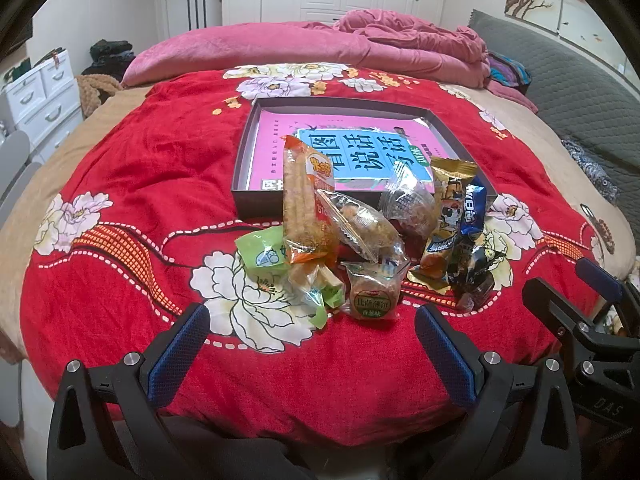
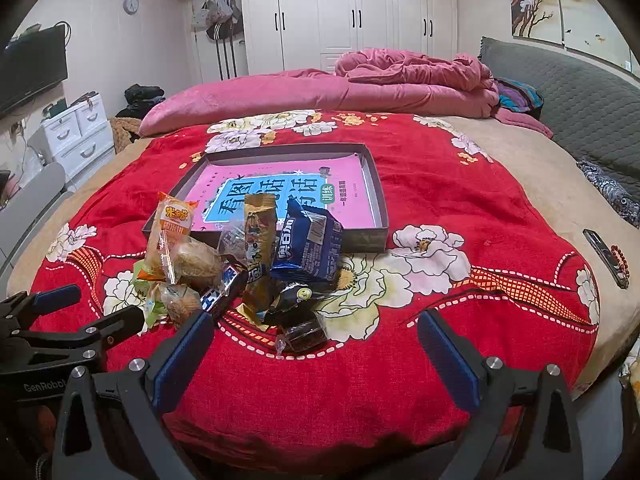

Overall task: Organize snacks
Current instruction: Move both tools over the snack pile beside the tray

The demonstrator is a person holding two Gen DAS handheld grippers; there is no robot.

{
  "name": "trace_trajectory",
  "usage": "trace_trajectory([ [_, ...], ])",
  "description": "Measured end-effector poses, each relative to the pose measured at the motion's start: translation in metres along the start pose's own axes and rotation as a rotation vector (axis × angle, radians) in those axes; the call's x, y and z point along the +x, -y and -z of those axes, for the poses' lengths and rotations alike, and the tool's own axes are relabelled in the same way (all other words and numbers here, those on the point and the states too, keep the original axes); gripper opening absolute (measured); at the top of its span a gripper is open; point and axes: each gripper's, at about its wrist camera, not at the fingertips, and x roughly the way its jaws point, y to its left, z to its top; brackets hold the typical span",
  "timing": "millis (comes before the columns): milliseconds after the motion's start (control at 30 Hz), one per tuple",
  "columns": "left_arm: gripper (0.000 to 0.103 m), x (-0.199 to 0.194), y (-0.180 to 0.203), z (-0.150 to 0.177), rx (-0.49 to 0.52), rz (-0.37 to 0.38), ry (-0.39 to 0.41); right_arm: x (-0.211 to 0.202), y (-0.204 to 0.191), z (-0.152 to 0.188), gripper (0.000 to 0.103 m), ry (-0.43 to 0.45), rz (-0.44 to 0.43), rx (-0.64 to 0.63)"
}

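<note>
Snack pile (image 1: 356,240) at frame centre blocks the near wall of the box (image 1: 256,136). Red bedspread (image 1: 120,184) left of the pile lies clear; the box's far half is unobstructed.

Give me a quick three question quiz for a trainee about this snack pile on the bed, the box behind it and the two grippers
1. True or false: the left gripper is shut on the orange rice cracker packet.
2. Which lies inside the shallow box? A) a pink workbook B) the blue Oreo pack C) nothing.
3. Fill in: the snack nearest the right gripper is a small ____ wrapped sweet.

Key:
1. False. Both grippers are open and hold nothing.
2. A. The pink workbook lies flat in the box; the blue Oreo pack sits in the pile in front of it.
3. Dark.
</note>
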Motion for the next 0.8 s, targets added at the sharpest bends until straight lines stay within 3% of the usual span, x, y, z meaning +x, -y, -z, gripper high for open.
trace_trajectory([
  [800, 0.102, 0.007, -0.028, -0.001, -0.093, 0.030, -0.027, 0.014, 0.010, 0.004, 0.103, -0.046, -0.005, 0.018],
])
